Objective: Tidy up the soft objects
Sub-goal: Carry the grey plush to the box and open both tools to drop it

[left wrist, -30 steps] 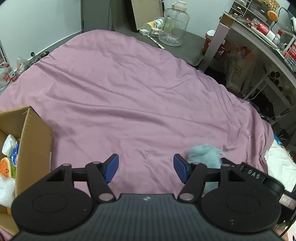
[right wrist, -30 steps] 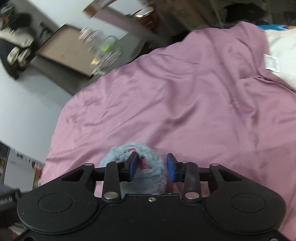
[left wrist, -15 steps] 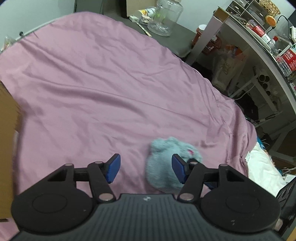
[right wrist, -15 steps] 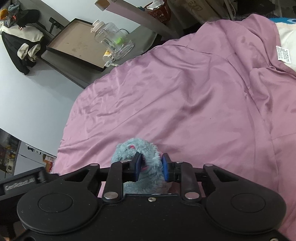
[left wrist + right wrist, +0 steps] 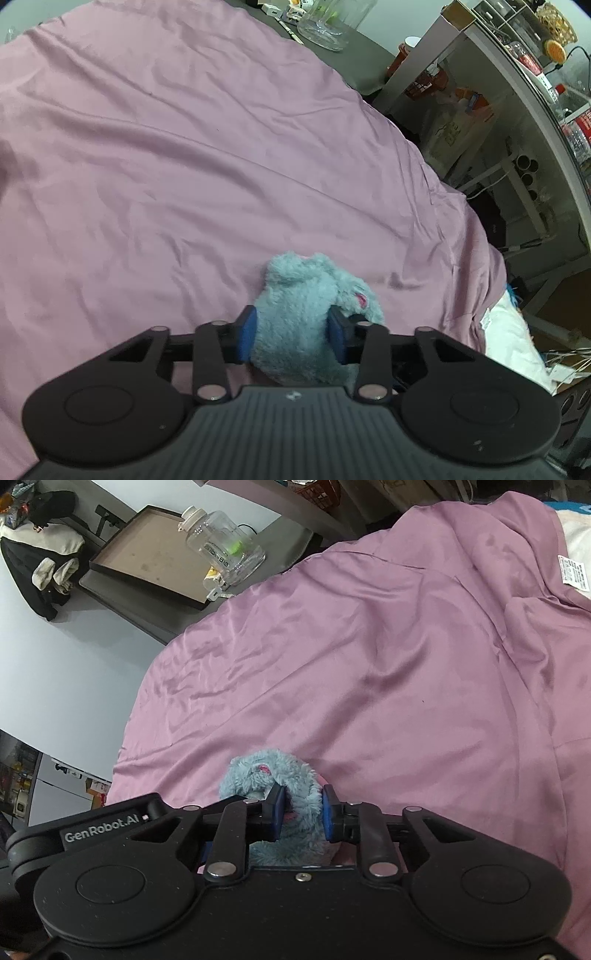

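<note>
A fluffy grey-blue plush toy (image 5: pixel 310 288) with a small pink patch is held just above the pink bed cover (image 5: pixel 184 147). My left gripper (image 5: pixel 291 338) is shut on its body, the blue pads pressed into the fur on both sides. My right gripper (image 5: pixel 301 812) is shut on another part of the same plush toy (image 5: pixel 266 771), pinching a narrower fold of fur. The black body of the left gripper shows at the lower left of the right wrist view. The underside of the toy is hidden by both grippers.
The pink cover (image 5: pixel 406 664) spreads wide and wrinkled ahead. A clear water jug (image 5: pixel 221 546) and a flat tray (image 5: pixel 147 554) lie on the floor beyond the bed. A cluttered desk (image 5: pixel 517 92) stands at the right, with white cloth (image 5: pixel 513 343) below it.
The left gripper swung right, away from the cardboard box, and its fingers went from wide open to shut around the plush toy. The right gripper tightened on the toy.
</note>
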Tool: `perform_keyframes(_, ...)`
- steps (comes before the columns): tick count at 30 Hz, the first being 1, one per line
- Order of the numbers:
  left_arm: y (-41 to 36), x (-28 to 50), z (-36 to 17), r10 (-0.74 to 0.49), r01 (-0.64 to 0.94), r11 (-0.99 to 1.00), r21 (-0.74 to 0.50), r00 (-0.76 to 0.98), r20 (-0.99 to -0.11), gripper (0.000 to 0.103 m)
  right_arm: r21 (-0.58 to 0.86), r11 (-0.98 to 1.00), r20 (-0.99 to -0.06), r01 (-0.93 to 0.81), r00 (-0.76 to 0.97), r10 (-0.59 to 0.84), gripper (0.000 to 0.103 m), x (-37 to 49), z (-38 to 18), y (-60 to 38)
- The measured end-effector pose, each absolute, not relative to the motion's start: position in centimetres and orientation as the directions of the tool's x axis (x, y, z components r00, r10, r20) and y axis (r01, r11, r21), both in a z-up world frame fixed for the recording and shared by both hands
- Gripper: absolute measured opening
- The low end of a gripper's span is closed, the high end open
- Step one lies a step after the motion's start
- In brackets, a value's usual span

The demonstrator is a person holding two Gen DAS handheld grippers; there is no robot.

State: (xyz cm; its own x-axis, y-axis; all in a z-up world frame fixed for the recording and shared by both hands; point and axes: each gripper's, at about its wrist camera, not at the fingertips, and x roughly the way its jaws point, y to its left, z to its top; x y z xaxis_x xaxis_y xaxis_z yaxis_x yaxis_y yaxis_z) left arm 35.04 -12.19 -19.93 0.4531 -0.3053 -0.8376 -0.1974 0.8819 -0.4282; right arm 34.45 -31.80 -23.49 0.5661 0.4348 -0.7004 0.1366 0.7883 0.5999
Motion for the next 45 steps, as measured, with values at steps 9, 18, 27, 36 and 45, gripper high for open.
perform_keyframes(9, -11.6, 34.0, -18.0, -0.311, -0.182, 0.876, -0.447, 0.496, -0.810, 0.019, 0.598, 0.792, -0.684, 0.124, 0.593, 0.424, 0.016, 33.3, -21.7, -30.9)
perform_keyframes(18, -7.8, 31.5, -14.8, -0.272, -0.195, 0.879, -0.435, 0.543, -0.794, 0.019, 0.576, 0.816, -0.665, 0.043, 0.605, 0.438, 0.016, 31.5, -18.0, -26.5)
perform_keyframes(27, -2.6, 28.6, -11.8, -0.254, -0.195, 0.872, -0.448, 0.603, -0.757, 0.019, 0.576, 0.816, -0.639, -0.049, 0.597, 0.486, 0.016, 29.9, -14.6, -21.5)
perform_keyframes(36, 2.1, 27.0, -9.5, -0.258, -0.173, 0.869, -0.464, 0.642, -0.722, 0.019, 0.532, 0.839, -0.625, -0.115, 0.614, 0.481, 0.016, 28.4, -11.7, -16.3)
perform_keyframes(45, 7.9, 25.5, -8.1, -0.285, -0.147, 0.845, -0.515, 0.692, -0.664, 0.019, 0.480, 0.859, -0.622, -0.179, 0.621, 0.477, 0.016, 27.8, -9.5, -10.7)
